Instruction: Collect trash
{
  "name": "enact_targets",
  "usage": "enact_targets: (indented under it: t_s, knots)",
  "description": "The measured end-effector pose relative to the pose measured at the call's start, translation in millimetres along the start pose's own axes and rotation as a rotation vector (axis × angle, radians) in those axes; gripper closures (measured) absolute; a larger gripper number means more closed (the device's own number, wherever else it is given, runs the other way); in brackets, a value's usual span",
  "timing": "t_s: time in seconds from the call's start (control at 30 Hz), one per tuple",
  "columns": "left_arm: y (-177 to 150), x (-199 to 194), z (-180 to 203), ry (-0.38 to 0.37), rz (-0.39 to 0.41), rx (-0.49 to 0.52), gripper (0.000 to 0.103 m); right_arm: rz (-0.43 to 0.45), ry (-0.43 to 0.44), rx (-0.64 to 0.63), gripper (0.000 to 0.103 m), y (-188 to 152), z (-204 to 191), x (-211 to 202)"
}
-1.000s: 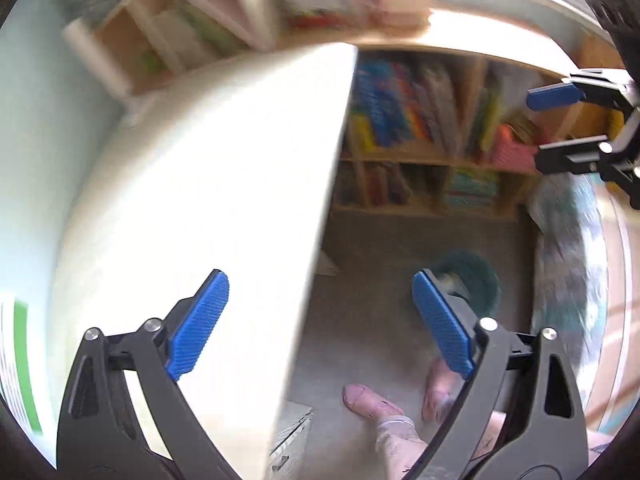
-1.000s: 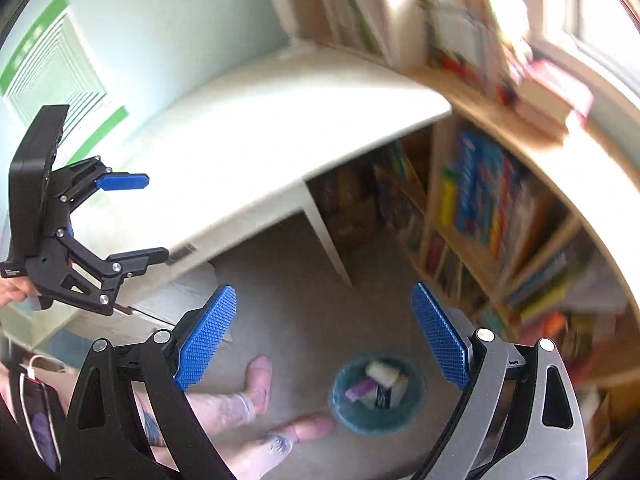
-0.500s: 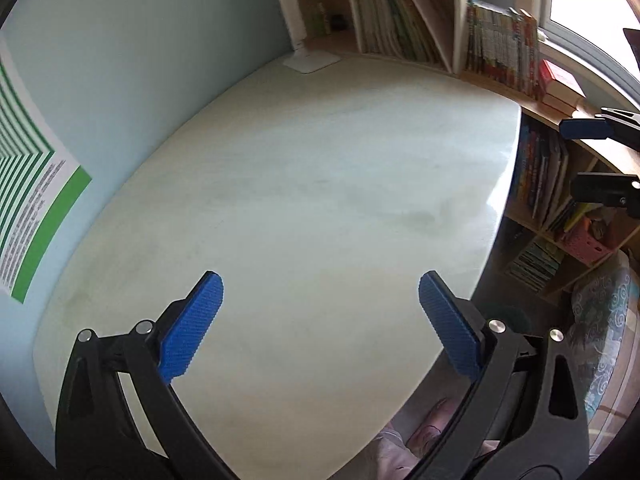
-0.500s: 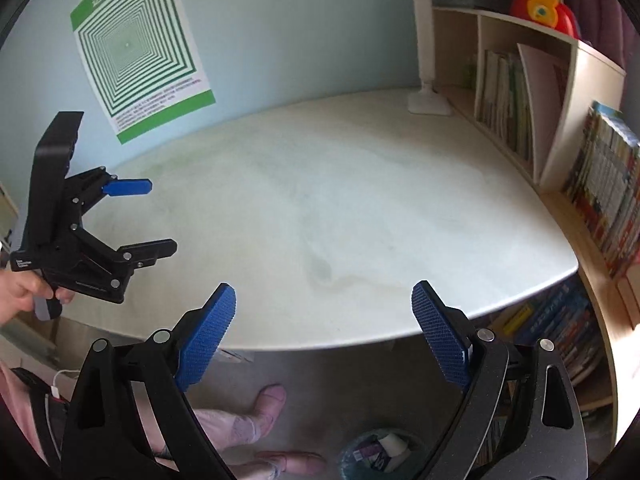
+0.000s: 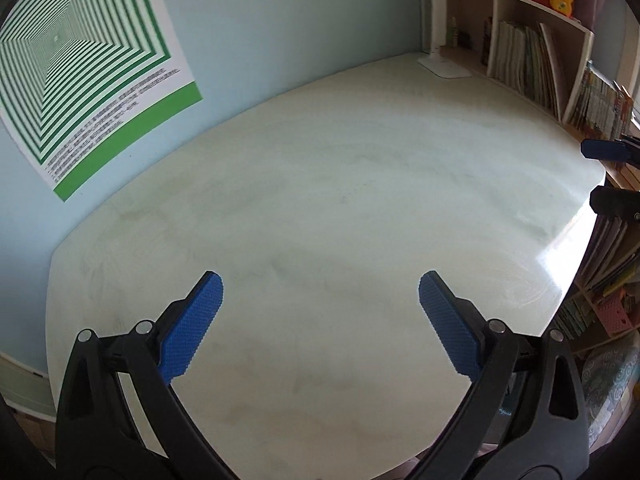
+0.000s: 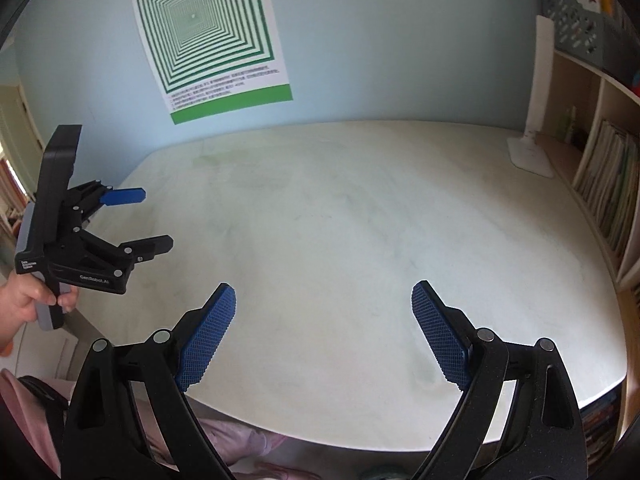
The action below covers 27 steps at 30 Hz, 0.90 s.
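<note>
My left gripper [image 5: 320, 300] and right gripper [image 6: 324, 312] hover over the pale bench [image 6: 360, 220], fingers spread wide, holding nothing. A white lamp base [image 6: 530, 156] stands at two o'clock.

Pale table [image 5: 340, 208], white lamp base [image 5: 444, 67] at its far corner.

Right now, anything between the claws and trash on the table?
No trash shows on the table in either view, so there is nothing to block. Left claw and right claw are both open above bare tabletop. Only a lamp base stands at the far right corner.
</note>
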<state>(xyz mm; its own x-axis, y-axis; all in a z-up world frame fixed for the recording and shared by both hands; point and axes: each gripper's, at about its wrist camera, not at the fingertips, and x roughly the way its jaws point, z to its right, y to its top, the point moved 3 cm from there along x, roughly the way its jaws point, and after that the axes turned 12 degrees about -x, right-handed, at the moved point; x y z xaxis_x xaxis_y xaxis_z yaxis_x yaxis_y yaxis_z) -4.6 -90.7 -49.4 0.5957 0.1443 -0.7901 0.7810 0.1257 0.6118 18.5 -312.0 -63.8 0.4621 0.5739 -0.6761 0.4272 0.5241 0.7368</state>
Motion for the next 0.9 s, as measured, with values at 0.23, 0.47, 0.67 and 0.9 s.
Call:
enact_targets:
  t_s: [0.23, 0.47, 0.67, 0.9]
  knots:
    - [5, -4, -48, 0.045, 0.036, -0.151, 0.007, 0.01, 0.074, -0.029, 0.014, 34, -21, 32]
    - [4, -5, -92, 0.118, 0.055, -0.284, 0.007, -0.001, 0.095, -0.098, 0.014, 61, -44, 56]
    - [3, -5, -117, 0.146, 0.072, -0.35, 0.007, -0.004, 0.131, -0.131, 0.014, 78, -61, 78]
    - [-3, 1, -136, 0.162, 0.06, -0.407, 0.007, 0.003, 0.154, -0.152, 0.014, 92, -77, 91]
